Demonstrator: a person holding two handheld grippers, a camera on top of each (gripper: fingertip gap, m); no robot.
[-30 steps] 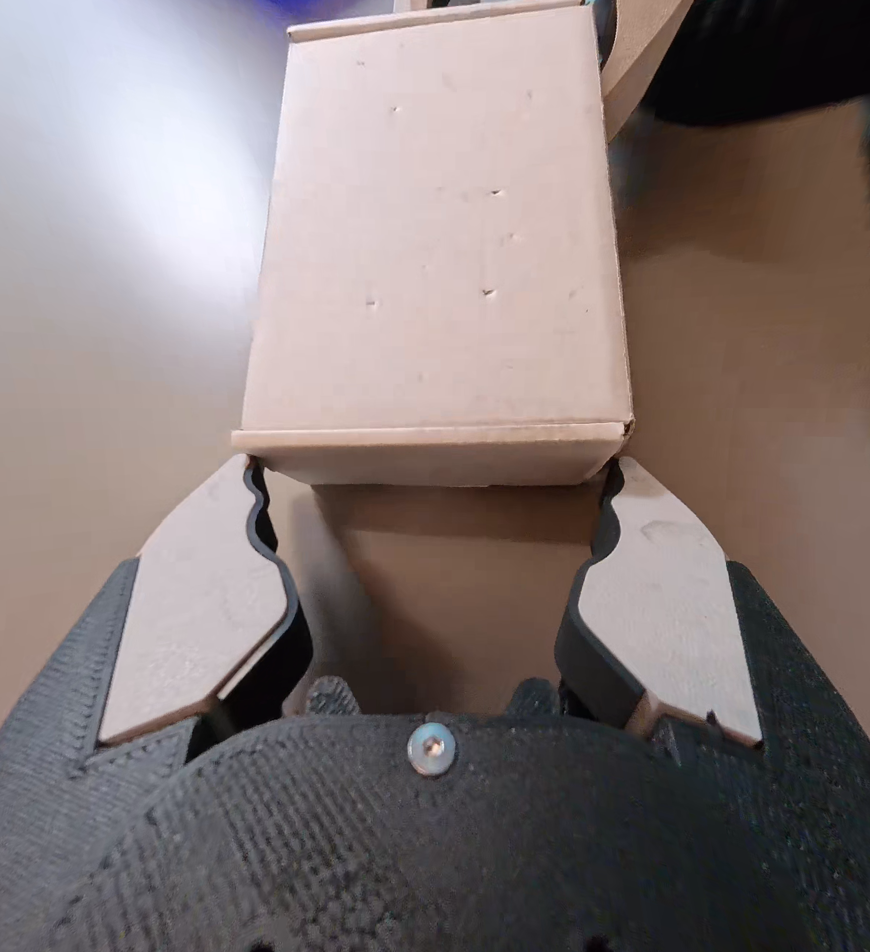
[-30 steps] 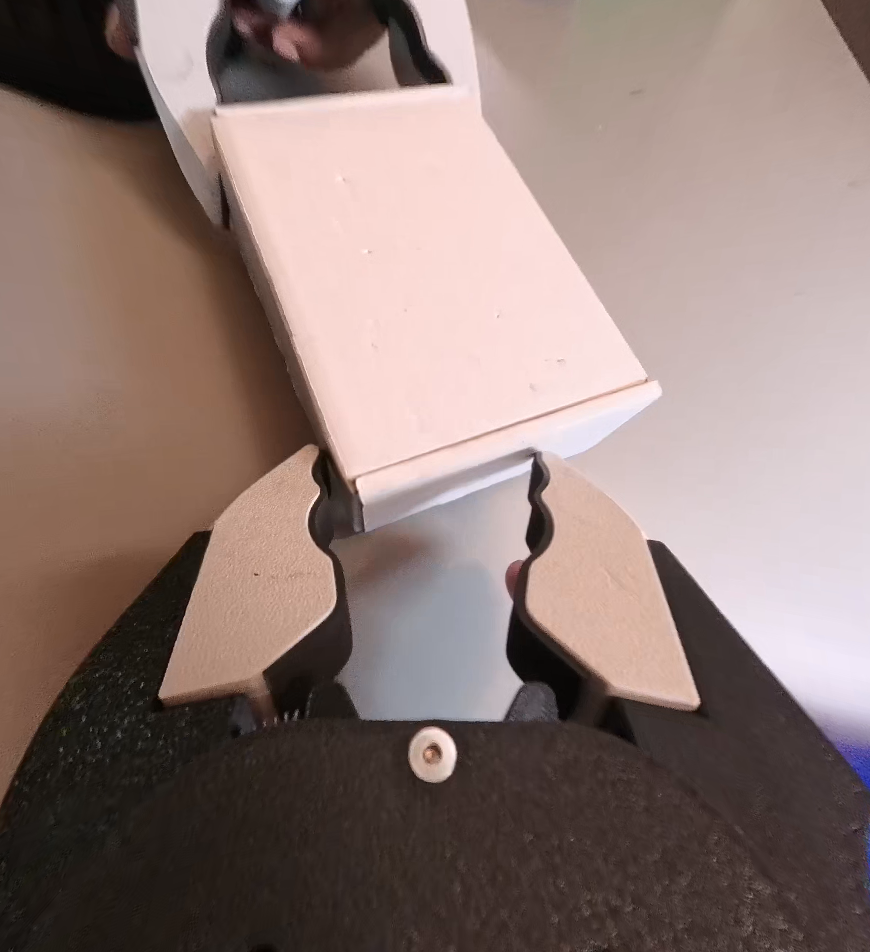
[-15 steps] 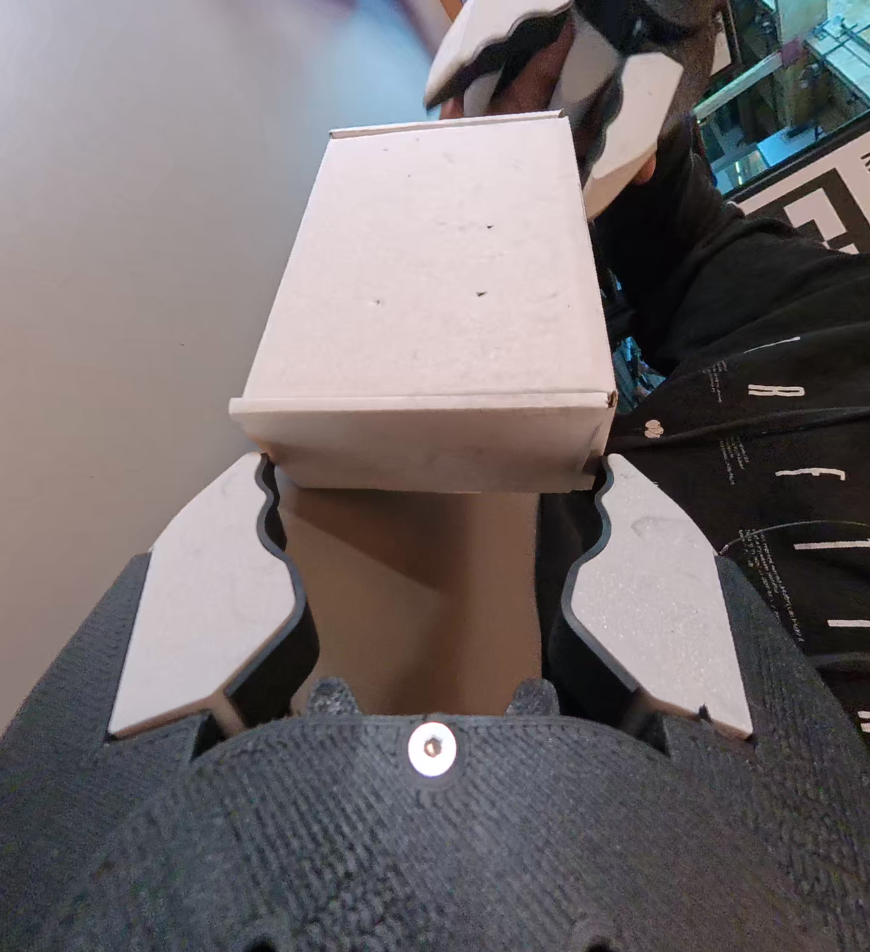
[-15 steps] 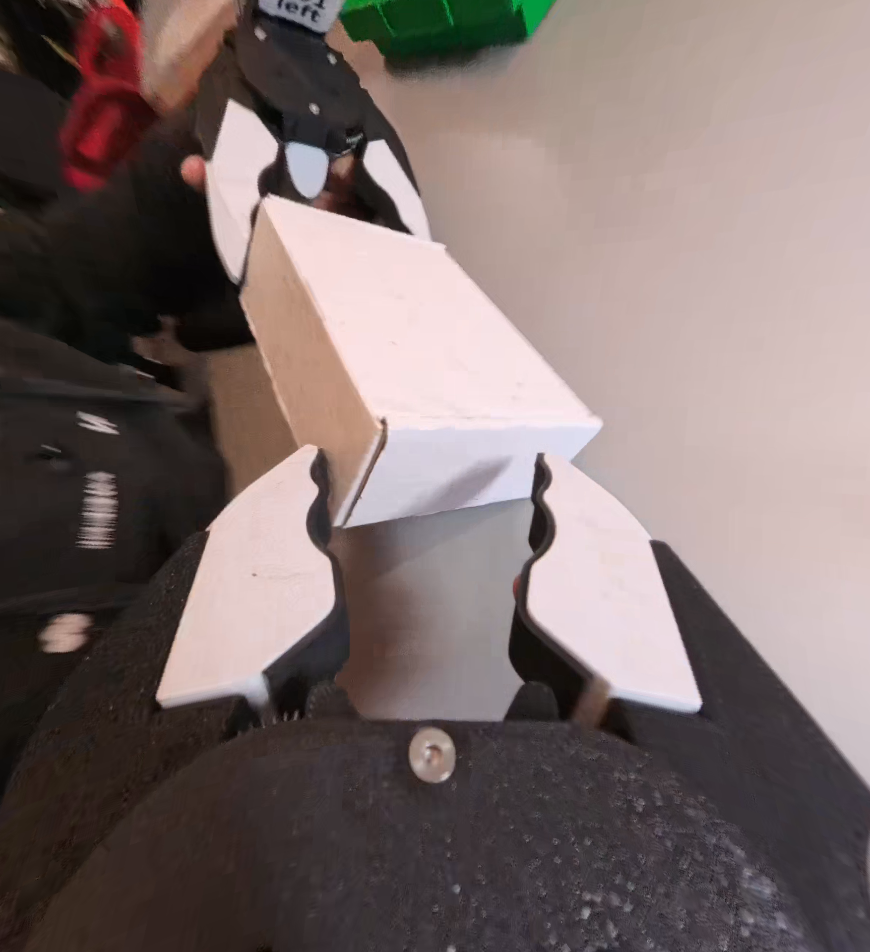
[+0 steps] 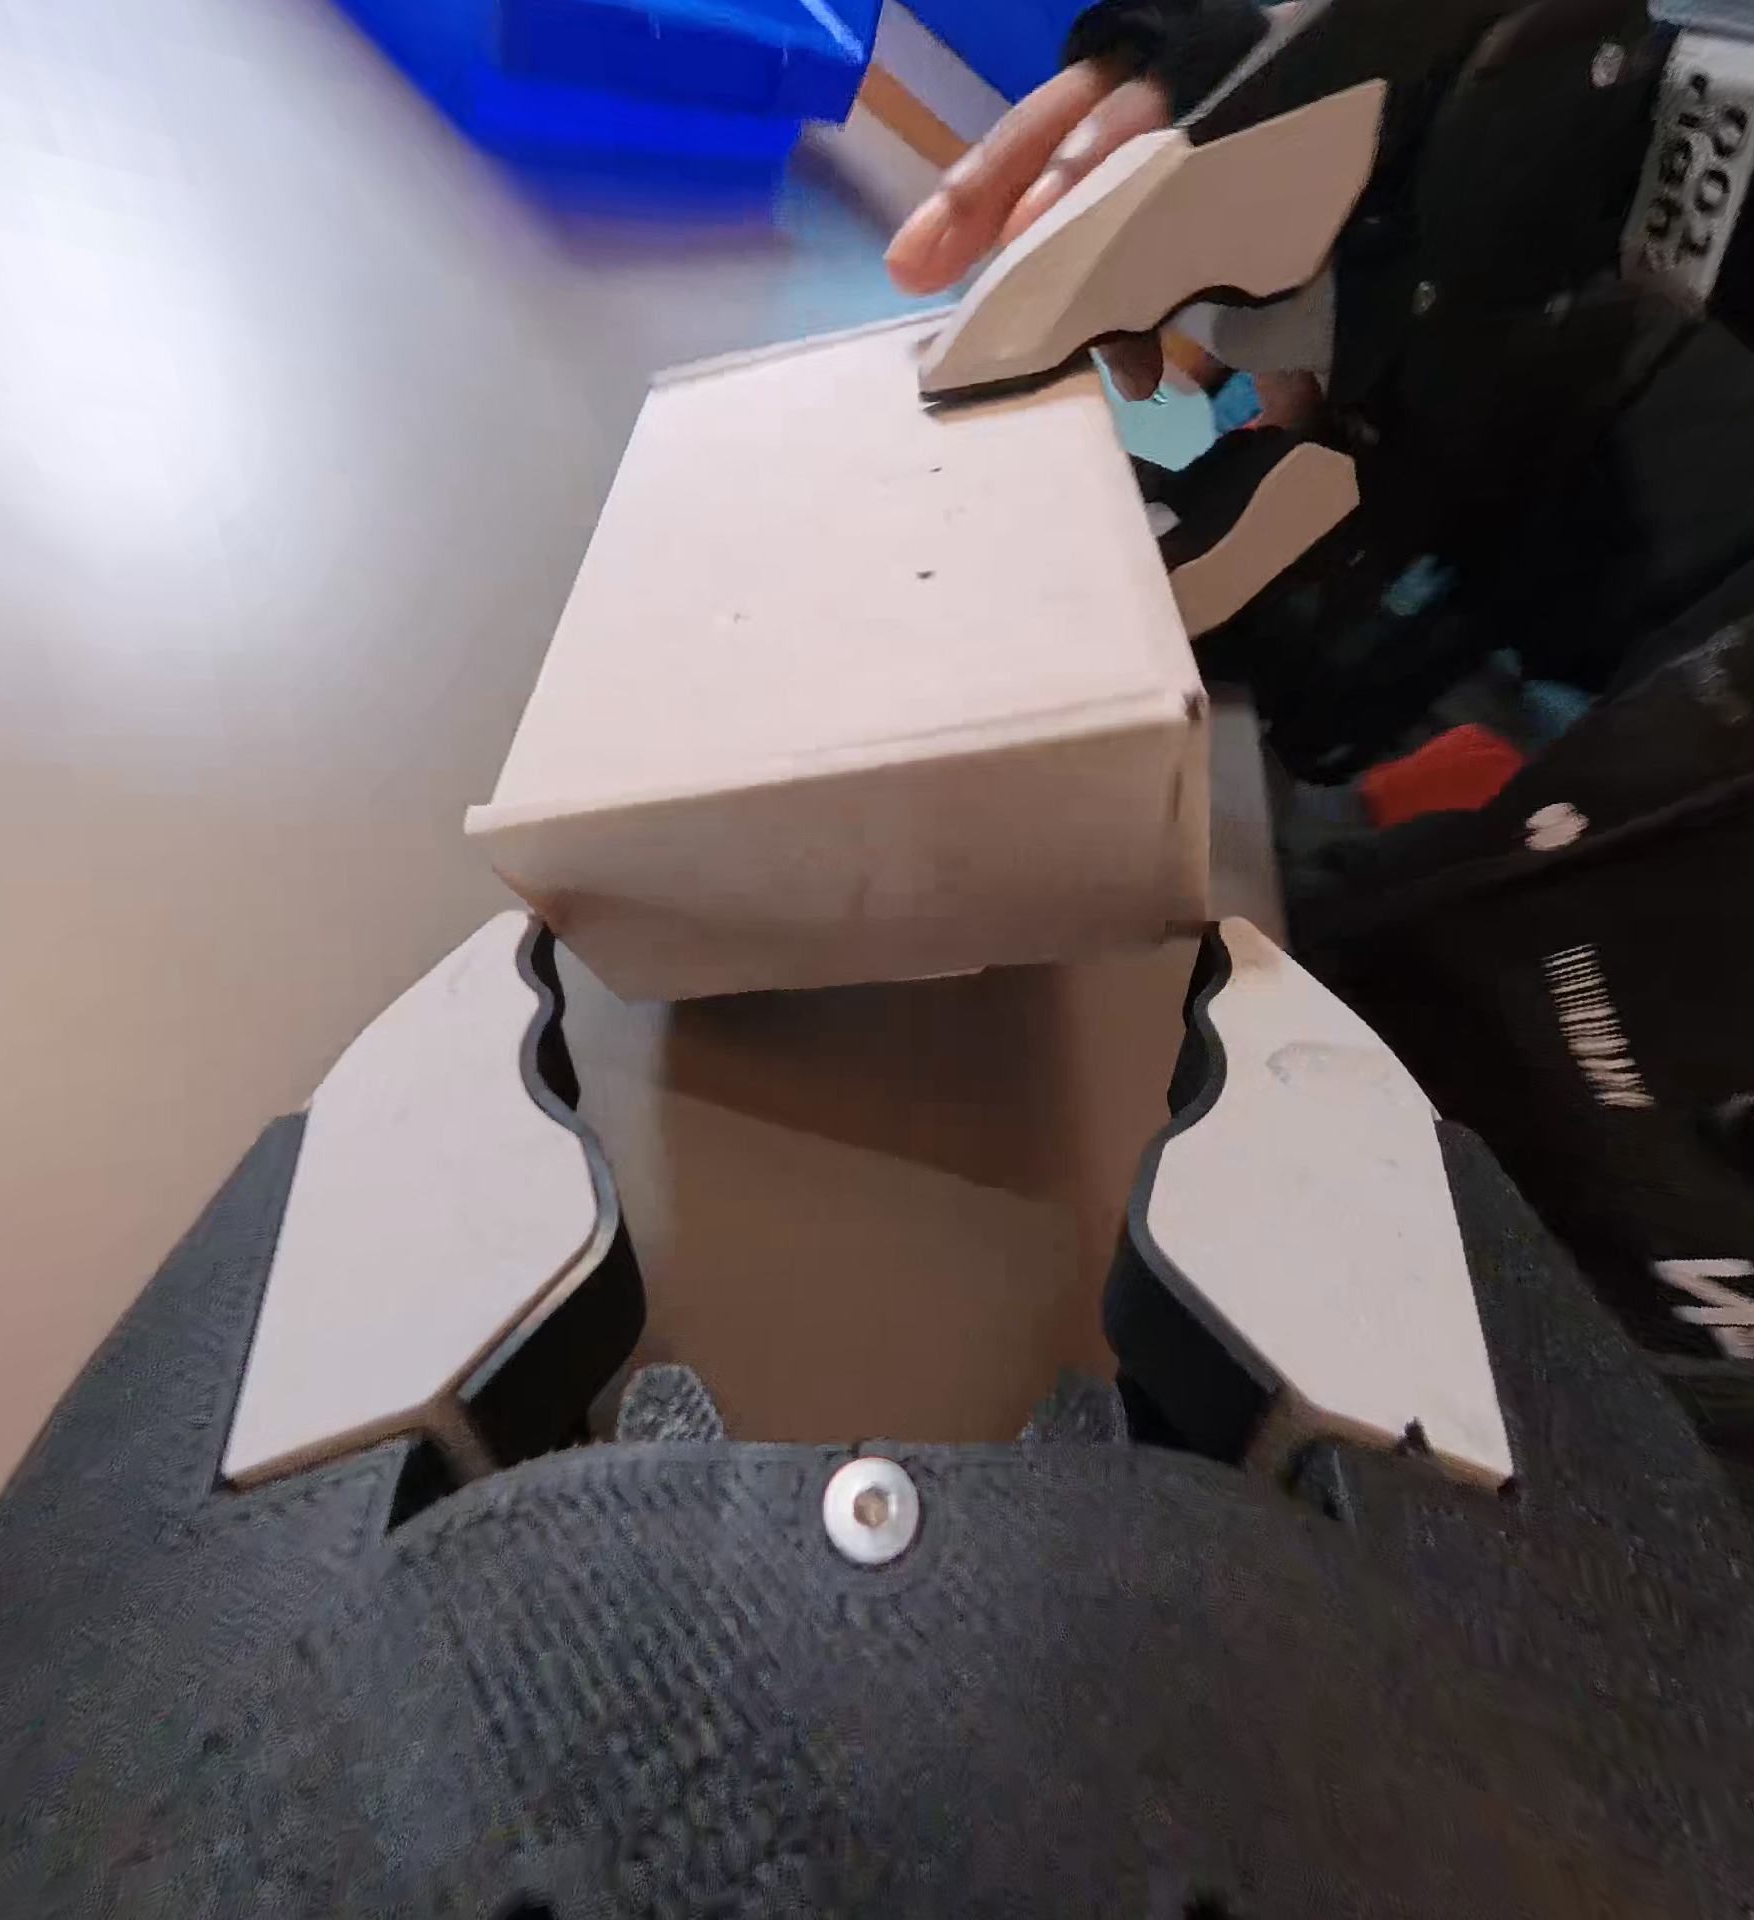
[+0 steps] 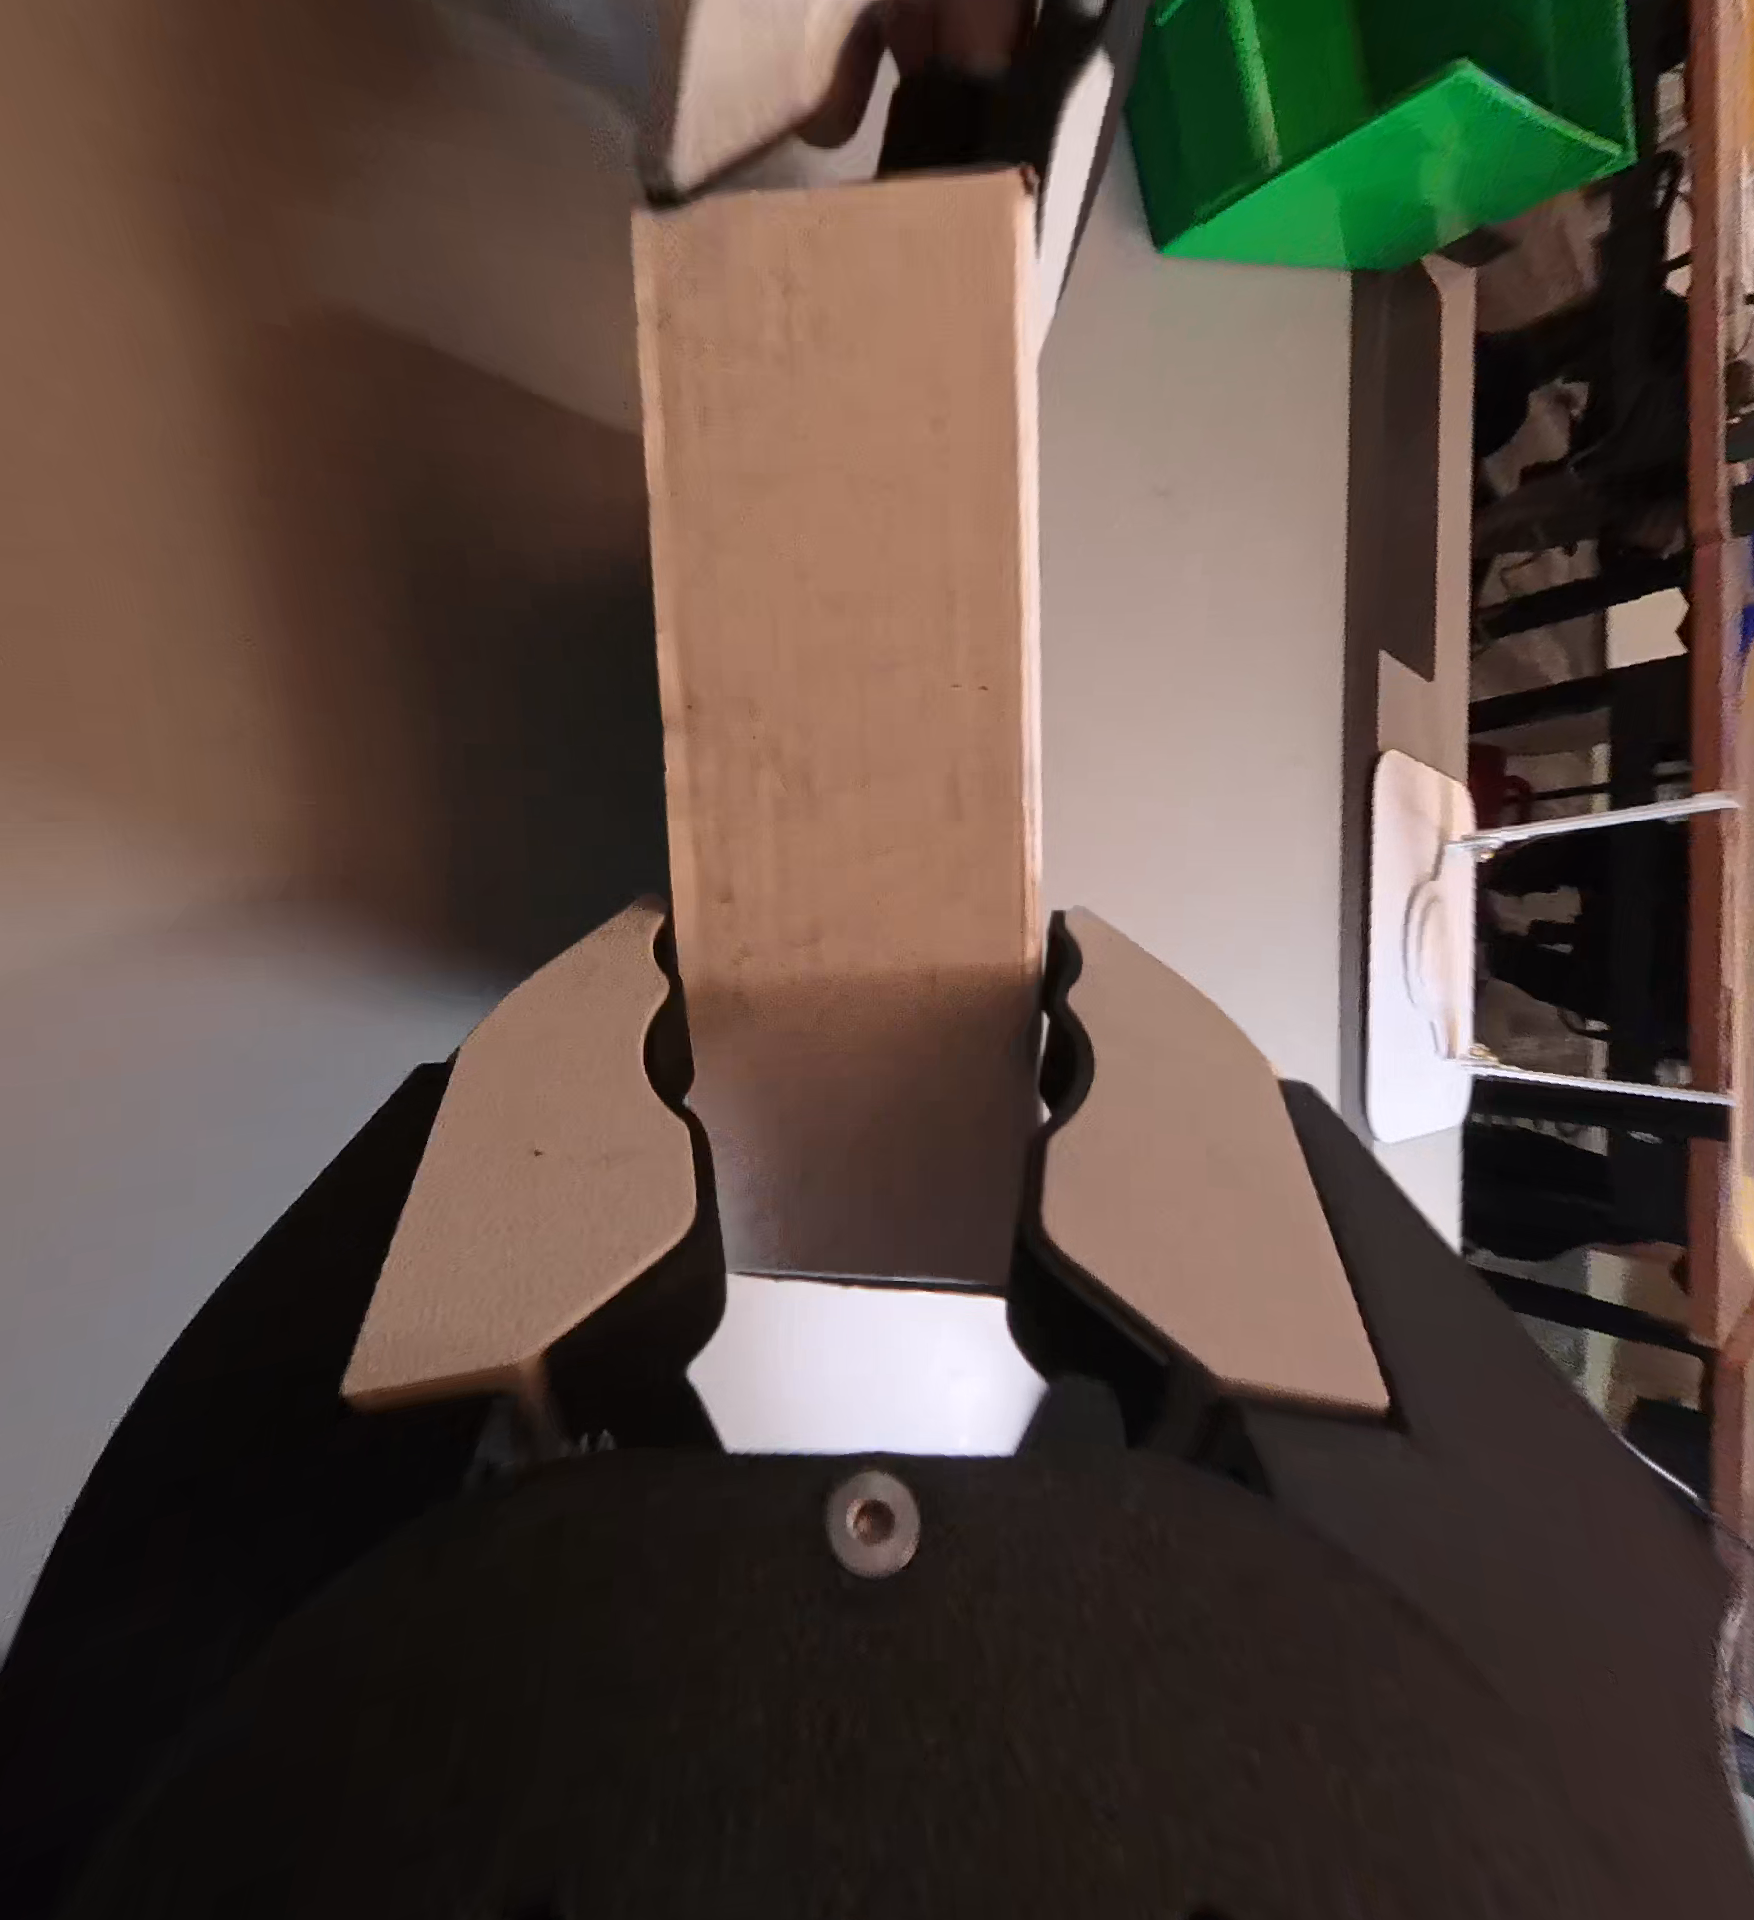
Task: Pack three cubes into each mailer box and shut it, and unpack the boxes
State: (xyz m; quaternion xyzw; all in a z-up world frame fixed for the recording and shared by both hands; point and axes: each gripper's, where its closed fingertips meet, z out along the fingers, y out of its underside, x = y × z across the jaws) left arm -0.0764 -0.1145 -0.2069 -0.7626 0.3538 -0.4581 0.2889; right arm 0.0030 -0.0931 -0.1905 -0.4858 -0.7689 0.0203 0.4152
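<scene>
One closed brown cardboard mailer box [image 5: 852,644] is held in the air between both grippers, tilted. My left gripper [image 5: 873,935] is shut on its near end, one fingertip at each lower corner. The right gripper's fingers [image 5: 1143,260] clamp the far end from above and below. In the right wrist view my right gripper [image 6: 860,925] is shut on the box [image 6: 842,582], which shows a long narrow face and reaches back between the fingers. A finger of the left gripper [image 6: 738,94] shows blurred at the far end. No cubes are in view.
The pale table [image 5: 177,727] lies below and to the left. A blue bin [image 5: 644,73] stands at its far end. A green bin [image 6: 1372,135] sits on the table. A person's hand [image 5: 1008,177] and dark clothing [image 5: 1579,935] are at the right. Shelving [image 6: 1683,727] stands past the table edge. My hands' fingertips stand some 10 cm from each other.
The box has been lifted off the table and turned, with both grippers still clamped on its ends. The right gripper has rolled, so its fingers now sit above and below the box.
</scene>
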